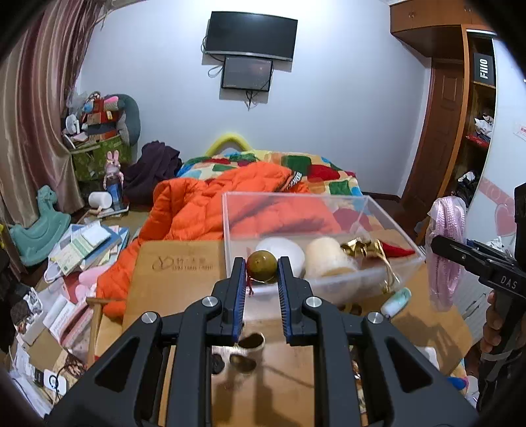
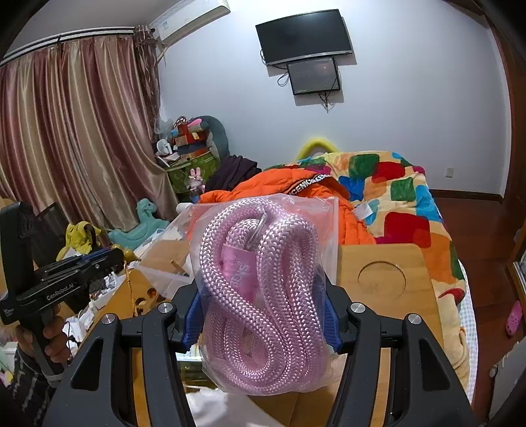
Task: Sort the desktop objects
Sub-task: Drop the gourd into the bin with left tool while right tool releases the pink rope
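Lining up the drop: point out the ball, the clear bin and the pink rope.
ball [image 1: 261,265]: left wrist view, its front face.
clear bin [image 1: 230,223]: left wrist view, left wall.
pink rope [image 2: 263,295]: right wrist view, middle coil, inside its bag.

This is a lived-in bedroom in a home. A bed [image 2: 407,210] under a bright patchwork quilt [image 2: 394,190] takes up the middle, with an orange padded jacket [image 1: 203,210] heaped on it. Long pinkish curtains [image 2: 72,131] hang at one side below an air conditioner [image 2: 194,16], and a dark screen [image 1: 251,34] is fixed to the pale wall. A wooden wardrobe [image 1: 460,108] stands open, while toys, a teal rocking horse [image 1: 41,223] and scattered books [image 1: 88,244] crowd the floor
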Motion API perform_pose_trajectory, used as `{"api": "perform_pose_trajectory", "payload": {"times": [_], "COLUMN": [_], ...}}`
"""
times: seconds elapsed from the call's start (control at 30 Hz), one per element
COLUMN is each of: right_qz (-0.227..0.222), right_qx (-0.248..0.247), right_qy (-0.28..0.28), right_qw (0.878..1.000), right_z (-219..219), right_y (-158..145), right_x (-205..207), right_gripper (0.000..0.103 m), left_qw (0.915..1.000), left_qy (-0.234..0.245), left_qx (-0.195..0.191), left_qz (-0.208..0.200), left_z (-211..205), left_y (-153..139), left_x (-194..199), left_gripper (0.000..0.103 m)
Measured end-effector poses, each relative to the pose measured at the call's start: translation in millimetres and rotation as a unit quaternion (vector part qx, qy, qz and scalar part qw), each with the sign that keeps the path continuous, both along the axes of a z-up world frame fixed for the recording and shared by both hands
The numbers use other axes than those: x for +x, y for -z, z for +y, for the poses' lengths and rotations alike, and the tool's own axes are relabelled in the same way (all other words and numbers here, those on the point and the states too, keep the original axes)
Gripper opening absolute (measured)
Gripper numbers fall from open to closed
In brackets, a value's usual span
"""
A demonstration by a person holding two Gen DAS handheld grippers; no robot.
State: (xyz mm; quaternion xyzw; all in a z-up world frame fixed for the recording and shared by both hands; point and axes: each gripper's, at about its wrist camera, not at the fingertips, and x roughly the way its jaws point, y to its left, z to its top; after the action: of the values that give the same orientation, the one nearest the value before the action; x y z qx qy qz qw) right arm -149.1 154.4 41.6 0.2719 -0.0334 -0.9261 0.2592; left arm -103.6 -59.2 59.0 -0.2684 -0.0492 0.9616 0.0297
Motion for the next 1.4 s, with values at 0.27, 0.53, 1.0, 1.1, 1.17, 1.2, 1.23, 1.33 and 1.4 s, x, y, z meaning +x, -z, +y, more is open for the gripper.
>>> {"api": "perform_pose_trajectory", "payload": {"times": [0.27, 0.53, 1.0, 1.1, 1.17, 1.2, 1.23, 1.33, 1.4], "right_qz": [0.005, 0.0, -0.009, -0.013, -0.018, -0.022, -0.025, -0.024, -0.024], "right_qx": [0.011, 0.02, 0.073, 0.084, 0.102, 0.113, 0.122, 0.13, 0.123], "right_qy": [0.001, 0.005, -0.011, -0.017, -0.014, -0.013, -0.014, -0.012, -0.01], "right_qw": [1.0, 1.0, 0.997, 0.996, 0.994, 0.993, 0.992, 0.991, 0.992], "right_z": [-7.1, -17.0, -54.9, -62.8, -69.0, -72.4, -74.5, -74.2, -70.7], "right_y": [-3.9, -3.7, 10.0, 16.7, 22.6, 25.3, 27.9, 29.9, 28.2], "right_x": [-18.2, -51.3, -95.4, -97.8, -98.8, -98.9, -98.6, -94.8, -93.6], "right_gripper": [0.054, 0.054, 0.055, 0.057, 0.057, 0.058, 0.058, 0.07, 0.076], "left_qw": [0.9998, 0.9996, 0.9985, 0.9982, 0.9979, 0.9979, 0.9978, 0.9981, 0.9982], "left_qy": [0.011, 0.011, 0.011, 0.01, 0.014, 0.015, 0.016, 0.016, 0.016], "left_qx": [-0.008, -0.012, -0.025, -0.03, -0.028, -0.026, -0.026, -0.028, -0.032], "left_qz": [-0.012, -0.025, -0.046, -0.051, -0.057, -0.058, -0.058, -0.053, -0.048], "left_z": [6.2, 6.5, 12.7, 14.4, 14.2, 14.3, 14.4, 15.6, 17.0], "left_y": [9.0, 17.9, 32.0, 34.2, 35.4, 35.4, 35.0, 32.5, 28.9], "left_x": [-27.6, -48.3, -75.4, -76.3, -77.0, -76.4, -75.5, -70.8, -66.6], "left_gripper": [0.018, 0.018, 0.018, 0.018, 0.019, 0.02, 0.022, 0.036, 0.042]}}
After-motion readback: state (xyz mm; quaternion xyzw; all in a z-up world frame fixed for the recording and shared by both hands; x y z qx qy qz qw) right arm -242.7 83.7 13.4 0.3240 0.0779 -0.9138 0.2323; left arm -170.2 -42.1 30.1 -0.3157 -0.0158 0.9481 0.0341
